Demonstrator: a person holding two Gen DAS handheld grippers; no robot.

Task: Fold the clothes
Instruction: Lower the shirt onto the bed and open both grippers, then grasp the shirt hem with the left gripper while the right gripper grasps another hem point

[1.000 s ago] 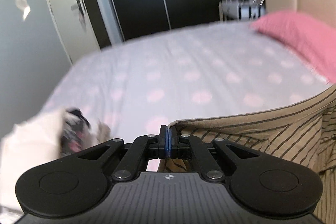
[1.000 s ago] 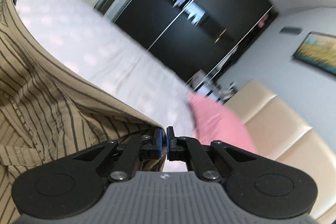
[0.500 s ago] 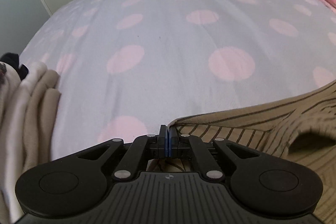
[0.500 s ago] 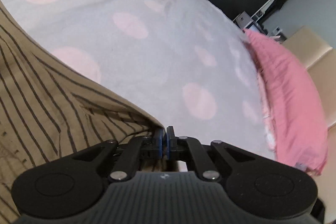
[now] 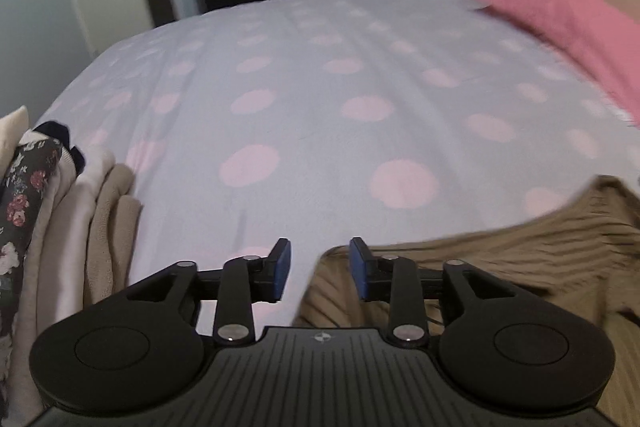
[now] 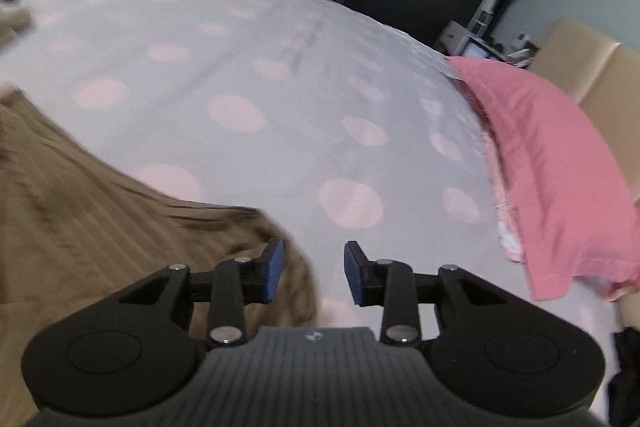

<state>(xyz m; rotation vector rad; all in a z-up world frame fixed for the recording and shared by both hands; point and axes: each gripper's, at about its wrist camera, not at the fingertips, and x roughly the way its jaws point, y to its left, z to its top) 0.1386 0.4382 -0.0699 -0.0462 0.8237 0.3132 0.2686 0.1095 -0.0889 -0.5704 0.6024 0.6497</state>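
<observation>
Folded pale and floral garments [image 5: 52,211] stacked at the bed's left edge, left tongs [image 5: 319,269] and right tongs [image 6: 312,269] both open and empty, tan striped fabric shirt [image 5: 500,267] spread on the dotted bedsheet [image 5: 320,87], folding judged outstanding.

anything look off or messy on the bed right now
Nothing damaged or spilled. The brown striped shirt lies rumpled, not flat, on the polka-dot bedsheet, between the open left claw and open right claw.

dotted bed [image 5: 320,75], striped shirt [image 5: 520,259], pink pillow [image 5: 560,15]
</observation>
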